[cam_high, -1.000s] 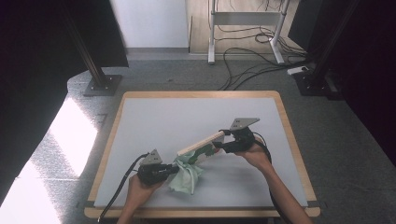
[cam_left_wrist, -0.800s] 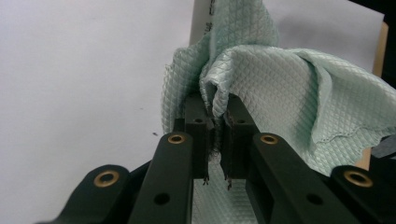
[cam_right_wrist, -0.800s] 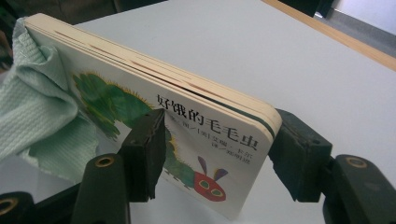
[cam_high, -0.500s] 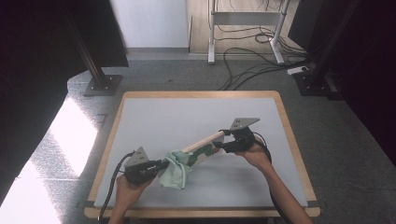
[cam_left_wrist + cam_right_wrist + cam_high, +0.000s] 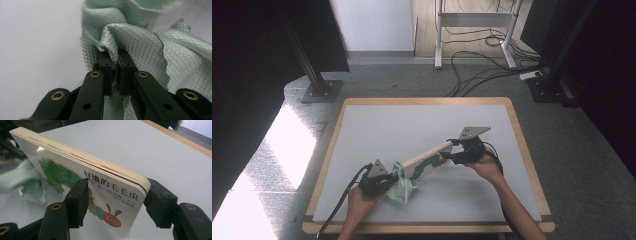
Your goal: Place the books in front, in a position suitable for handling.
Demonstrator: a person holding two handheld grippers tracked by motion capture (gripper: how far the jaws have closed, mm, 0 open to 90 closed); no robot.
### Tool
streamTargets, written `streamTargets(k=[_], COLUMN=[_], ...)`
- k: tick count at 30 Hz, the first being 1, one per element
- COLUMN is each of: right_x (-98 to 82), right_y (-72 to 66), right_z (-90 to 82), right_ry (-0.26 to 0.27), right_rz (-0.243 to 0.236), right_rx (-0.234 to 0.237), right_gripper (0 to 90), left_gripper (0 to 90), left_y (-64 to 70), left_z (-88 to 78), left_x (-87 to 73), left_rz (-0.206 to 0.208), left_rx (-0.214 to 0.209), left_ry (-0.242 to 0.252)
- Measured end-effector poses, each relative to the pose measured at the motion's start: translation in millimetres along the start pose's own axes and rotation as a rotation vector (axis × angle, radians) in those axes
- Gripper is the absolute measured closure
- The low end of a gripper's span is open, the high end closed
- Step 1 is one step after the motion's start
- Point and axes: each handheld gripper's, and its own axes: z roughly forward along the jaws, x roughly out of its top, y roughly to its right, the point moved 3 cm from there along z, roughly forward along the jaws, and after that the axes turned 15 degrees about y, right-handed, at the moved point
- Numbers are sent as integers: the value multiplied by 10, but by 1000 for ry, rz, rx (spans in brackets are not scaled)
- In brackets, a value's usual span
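The left gripper [image 5: 384, 181], held low at about seven o'clock on the pale grey, wood-edged table [image 5: 377, 125], had its jaws pressed fully together on a fold of the pale green, diamond-textured cloth [image 5: 403, 186]. In the left gripper view the cloth [image 5: 140, 47] was pinched between the two black pads and bunched up above and to the right of them. The cloth lay on the table just right of that gripper, touching the lower near end of the thick cream-edged board book with a green caterpillar on its cover [image 5: 424, 159]. The book was tilted, running from the cloth up toward two o'clock. At its far end the right gripper [image 5: 458, 152], near the table's centre-right, held it with jaws about half open, clamped across the book's thickness. In the right gripper view, one pad pressed on the printed cover and the other on the back of the book [image 5: 82, 173], whose spine end pointed at the camera.
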Motion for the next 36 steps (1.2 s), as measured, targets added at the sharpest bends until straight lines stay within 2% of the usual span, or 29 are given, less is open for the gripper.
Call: streamTargets(k=[4, 9, 12, 19, 20, 24, 26, 28, 30, 34, 36], right_x=[-5, -4, -7, -3, -3, -5, -6, -6, -7, -11, -14], right_y=[4, 0, 0, -5, -5, -5, -4, -6, -6, -6, -3], right_z=[8, 9, 9, 21, 21, 22, 20, 17, 16, 16, 17], right_ry=[6, 3, 5, -1, 0, 2, 2, 1, 1, 5, 7], right_rz=[1, 0, 1, -2, -2, 0, -1, -2, -2, -1, 3], right_rx=[-2, -3, -4, -10, -11, -11, -11, -11, -10, -11, -10], right_gripper=[386, 384, 384, 379, 378, 379, 379, 380, 381, 380, 381], left_gripper=[833, 833, 831, 830, 830, 830, 828, 827, 826, 826, 817], left_y=[51, 40, 23, 8, 4, 0, -28, -96, -176, -389, -461], left_z=[48, 34, -19, -242, -320, -401, -456, -517, -573, -688, -712], left_x=[-152, -130, -39, 321, 454, 574, 597, 562, 505, 335, 273], left_rz=[-8, -46, -71, -51, -37, -14, -13, -12, -33, -81, -102], left_rx=[-6, -17, -37, -46, -44, -36, -27, 9, 37, 122, 147], left_ry=[-21, 7, 43, 134, 167, 191, 203, 192, 188, 167, 159])
